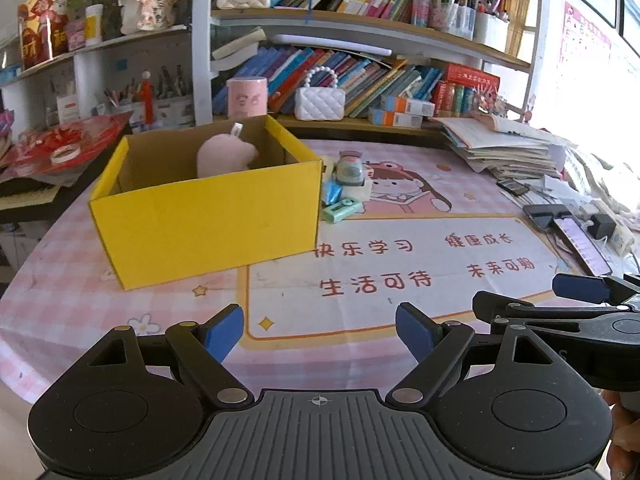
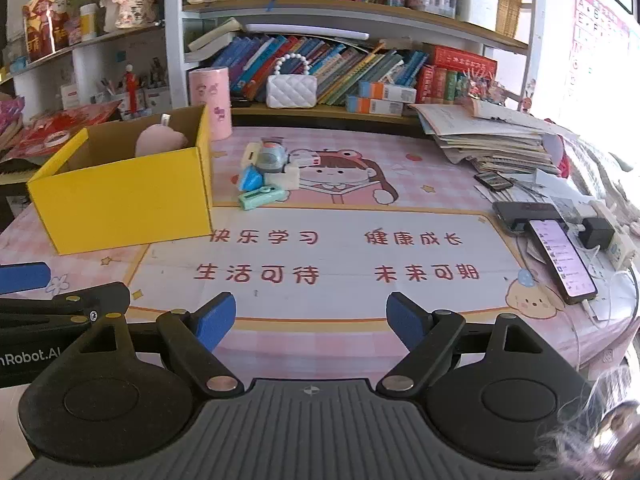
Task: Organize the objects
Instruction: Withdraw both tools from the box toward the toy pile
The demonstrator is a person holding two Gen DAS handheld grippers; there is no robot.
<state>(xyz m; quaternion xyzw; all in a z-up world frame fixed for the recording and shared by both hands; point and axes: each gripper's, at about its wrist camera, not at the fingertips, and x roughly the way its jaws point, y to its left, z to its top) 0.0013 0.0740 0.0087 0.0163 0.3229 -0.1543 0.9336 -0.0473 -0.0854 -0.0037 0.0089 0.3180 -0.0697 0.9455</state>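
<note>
A yellow cardboard box (image 1: 204, 216) (image 2: 120, 196) stands on the pink table mat with a pink plush toy (image 1: 224, 154) (image 2: 160, 140) inside it. To the right of the box lies a small cluster: a grey-green toy (image 1: 350, 168) (image 2: 270, 158), a blue item (image 1: 331, 192) (image 2: 251, 179), and a mint green item (image 1: 340, 209) (image 2: 260, 197). My left gripper (image 1: 320, 334) is open over the near mat, nothing between its blue pads. My right gripper (image 2: 310, 322) is open too and holds nothing; it shows at the right edge of the left wrist view.
Phones (image 2: 560, 256) and a charger lie at the right edge of the table, behind them a stack of papers (image 2: 492, 140). A pink cylinder (image 2: 210, 96) and a white quilted bag (image 2: 291, 88) stand before the bookshelves at the back.
</note>
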